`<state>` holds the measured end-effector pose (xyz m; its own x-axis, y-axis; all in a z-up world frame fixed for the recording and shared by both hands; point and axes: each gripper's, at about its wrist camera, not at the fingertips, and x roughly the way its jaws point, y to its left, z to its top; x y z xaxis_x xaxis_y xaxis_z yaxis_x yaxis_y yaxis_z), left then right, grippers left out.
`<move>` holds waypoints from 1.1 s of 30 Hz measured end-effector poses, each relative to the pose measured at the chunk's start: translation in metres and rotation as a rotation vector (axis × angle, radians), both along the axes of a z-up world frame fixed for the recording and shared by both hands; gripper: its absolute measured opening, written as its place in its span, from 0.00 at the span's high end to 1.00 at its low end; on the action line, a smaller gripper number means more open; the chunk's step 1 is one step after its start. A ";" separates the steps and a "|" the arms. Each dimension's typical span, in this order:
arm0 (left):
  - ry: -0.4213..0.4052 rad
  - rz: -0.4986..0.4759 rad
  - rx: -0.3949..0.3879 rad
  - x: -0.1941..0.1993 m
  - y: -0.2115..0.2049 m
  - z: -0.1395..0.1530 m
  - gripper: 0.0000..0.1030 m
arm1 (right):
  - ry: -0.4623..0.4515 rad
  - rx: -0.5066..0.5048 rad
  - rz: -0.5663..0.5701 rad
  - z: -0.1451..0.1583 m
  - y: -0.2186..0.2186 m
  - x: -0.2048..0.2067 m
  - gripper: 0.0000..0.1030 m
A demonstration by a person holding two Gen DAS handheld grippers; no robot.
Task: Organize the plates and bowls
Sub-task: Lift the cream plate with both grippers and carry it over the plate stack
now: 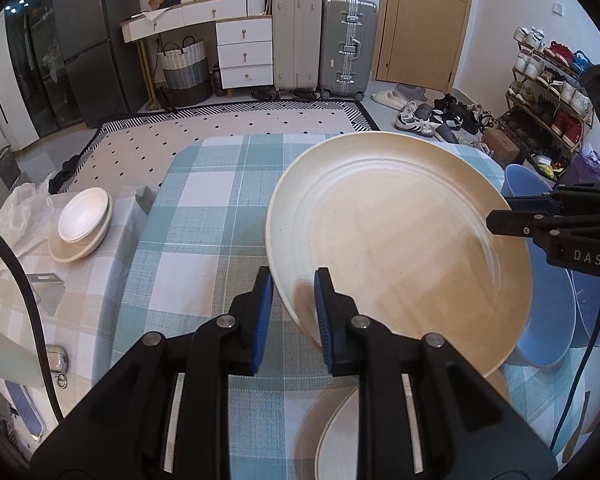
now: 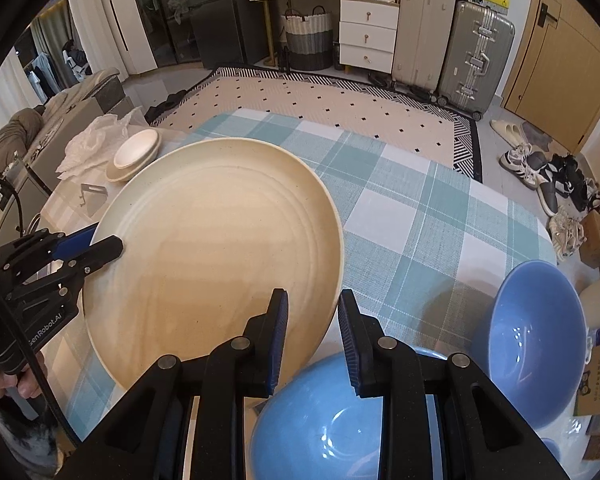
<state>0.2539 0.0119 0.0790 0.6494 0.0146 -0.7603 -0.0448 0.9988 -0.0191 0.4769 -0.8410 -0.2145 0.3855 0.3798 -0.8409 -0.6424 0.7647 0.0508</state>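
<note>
At the far left of the counter, which is wearing a teal and white checked cloth, a small stack of cream bowls is sitting beside crumpled white plastic; how many bowls are nested there is hard to make out. In the middle, the large round cream plate with ridged rings is hanging tilted above the cloth, carried from both sides. The left gripper is clenching its blue-padded fingers on the plate's near left rim, one finger over the face and one beneath. A second cream plate is lying below, mostly hidden by the gripper body. The right gripper is pinching the opposite rim the same way; its right finger is blocking the exact edge from view. Under and to the right of it, two light blue glossy bowls are resting, the near one partly covered by the gripper, the other cut off near the counter's right edge.
</note>
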 end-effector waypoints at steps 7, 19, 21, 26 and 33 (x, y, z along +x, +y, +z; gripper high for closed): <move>-0.028 -0.004 0.007 -0.031 -0.007 0.022 0.82 | -0.036 0.031 0.005 0.021 -0.013 -0.029 0.74; -0.080 -0.009 0.030 -0.086 -0.019 0.055 0.82 | -0.085 0.083 0.018 0.041 -0.029 -0.076 0.74; -0.084 -0.009 0.034 -0.096 -0.020 0.057 0.82 | -0.092 0.091 0.018 0.041 -0.029 -0.082 0.74; -0.086 -0.019 0.039 -0.115 -0.024 0.059 0.82 | -0.095 0.124 0.018 0.041 -0.036 -0.099 0.74; -0.090 -0.026 0.043 -0.140 -0.025 0.058 0.82 | -0.109 0.157 0.018 0.040 -0.044 -0.121 0.74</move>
<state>0.1134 -0.0134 0.1368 0.7156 0.0278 -0.6979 -0.0186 0.9996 0.0208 0.3556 -0.8850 -0.1748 0.4633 0.5104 -0.7245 -0.6642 0.7412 0.0974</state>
